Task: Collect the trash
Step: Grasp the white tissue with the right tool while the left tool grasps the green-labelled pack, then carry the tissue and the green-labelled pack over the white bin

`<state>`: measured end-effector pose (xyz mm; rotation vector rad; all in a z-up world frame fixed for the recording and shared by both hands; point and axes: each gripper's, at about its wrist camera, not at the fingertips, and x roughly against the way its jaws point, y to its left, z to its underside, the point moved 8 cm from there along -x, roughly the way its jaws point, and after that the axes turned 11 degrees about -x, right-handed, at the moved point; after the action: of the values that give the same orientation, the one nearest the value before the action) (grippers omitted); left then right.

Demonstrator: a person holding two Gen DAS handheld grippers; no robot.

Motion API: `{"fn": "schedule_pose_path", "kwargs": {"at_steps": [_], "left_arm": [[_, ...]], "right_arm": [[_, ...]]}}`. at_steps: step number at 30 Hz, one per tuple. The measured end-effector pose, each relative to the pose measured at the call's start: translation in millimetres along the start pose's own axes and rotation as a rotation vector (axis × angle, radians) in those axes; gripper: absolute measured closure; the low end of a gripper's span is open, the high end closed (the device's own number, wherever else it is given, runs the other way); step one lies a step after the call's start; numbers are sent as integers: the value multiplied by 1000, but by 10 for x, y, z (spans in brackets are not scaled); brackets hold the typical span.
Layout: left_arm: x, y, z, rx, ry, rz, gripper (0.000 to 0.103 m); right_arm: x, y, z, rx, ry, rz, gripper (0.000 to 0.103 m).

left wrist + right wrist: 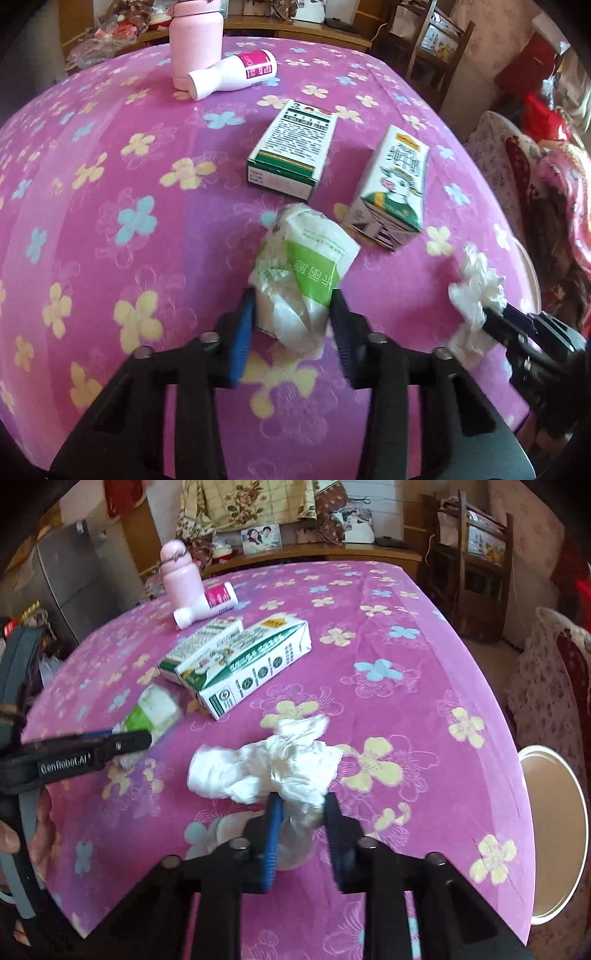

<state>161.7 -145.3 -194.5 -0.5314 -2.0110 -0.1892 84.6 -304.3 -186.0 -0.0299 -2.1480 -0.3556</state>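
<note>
bright daylight, soft shadows, fisheye bending at dark corners, slight motion blur

Each wrist camera sits just behind its own fingers, angled steeply down and close over the near part of the surface [110, 229]. Both views share the cartons [291, 147] mid-surface and the pink bottle [181, 579] toward the far edge; each also catches the other gripper at its side.

pink flask [195, 40], framed photos [261, 538]
</note>
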Motion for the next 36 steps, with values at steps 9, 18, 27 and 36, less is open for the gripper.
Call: {"fn": "schedule_pose_path", "kwargs": {"at_steps": [9, 18, 27, 36], "left_arm": [[375, -470, 68, -50, -75, 37, 72], [575, -1091, -59, -130, -124, 74, 72], [605, -1755, -250, -235, -150, 99, 72], [477, -2346, -355, -316, -143, 126, 72]], "right_arm": [[453, -146, -71, -72, -70, -49, 84], [864, -519, -109, -109, -133, 1, 84], [1174, -1103, -130, -176, -179, 77, 84], [1335, -1632, -52, -244, -192, 130, 84]]}}
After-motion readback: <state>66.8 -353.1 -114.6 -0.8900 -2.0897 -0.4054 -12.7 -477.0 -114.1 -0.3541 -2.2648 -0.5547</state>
